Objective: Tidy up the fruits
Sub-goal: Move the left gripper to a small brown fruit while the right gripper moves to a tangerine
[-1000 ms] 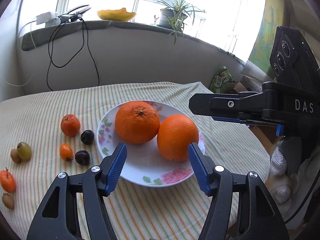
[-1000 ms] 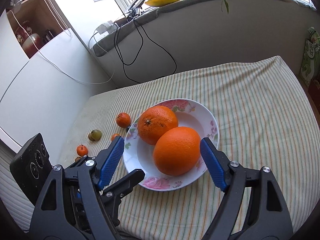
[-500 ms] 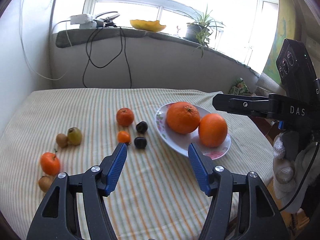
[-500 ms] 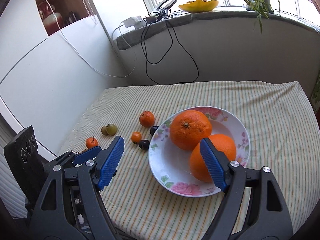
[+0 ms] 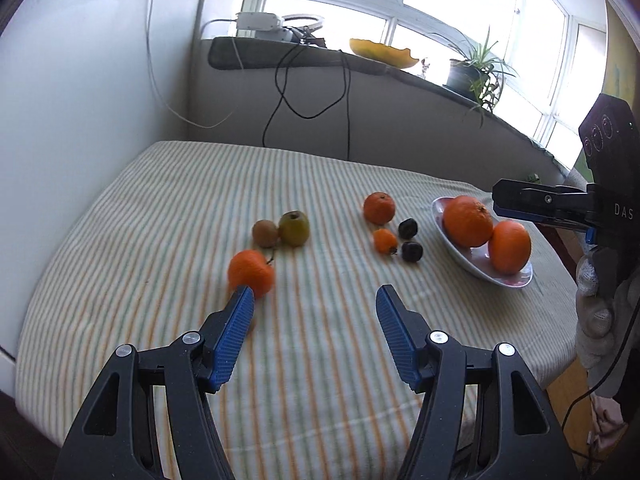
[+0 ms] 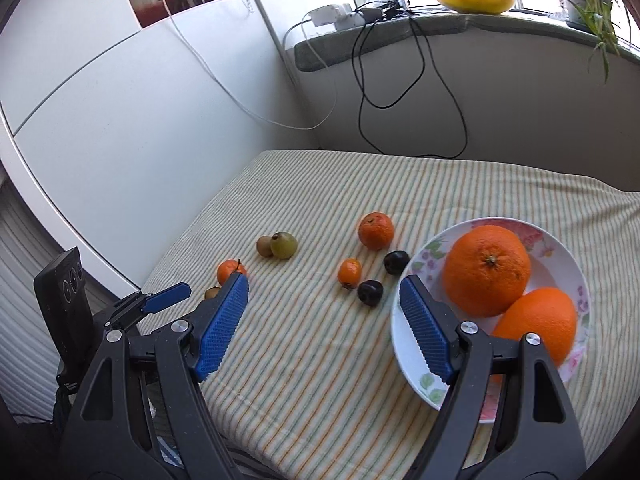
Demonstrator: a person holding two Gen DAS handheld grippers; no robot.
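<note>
1. The left tool [image 5: 314, 300] hangs above the striped tabletop [image 5: 320, 380] with its blue pads apart and nothing between them. It tilts down toward the loose fruit, so it looks set to pick one up.

2. Just past the left tool's left pad lies a stemmed orange fruit [image 5: 251, 273], the nearest piece to it and, by my judgement, the likeliest first pick.

3. The right tool [image 6: 324, 300] is also spread wide and empty. Its right pad overlaps the rim of the flowered plate [image 6: 560, 256] in the picture; whether it touches the rim cannot be told.

4. Two large oranges, one behind [image 6: 486, 270] and one in front [image 6: 536, 326], sit touching each other on that plate, which seems to be the collecting spot.

5. Near the plate, on the cloth, lie a mandarin [image 6: 375, 230], a smaller orange fruit [image 6: 349, 273] and two dark plums [image 6: 370, 292], close together but not on the plate.

6. Farther left, a brown kiwi [image 6: 264, 246] and a green fruit [image 6: 283, 245] touch each other.

7. A small brownish fruit [image 6: 211, 292] peeks out behind the right tool's left pad.

8. The small fruits lie scattered off the plate, so the sorting appears to be at an early stage.

9. Beyond the tabletop, a windowsill [image 6: 440, 24] holds a yellow bowl [image 6: 474, 0], a potted plant and cables.
</note>
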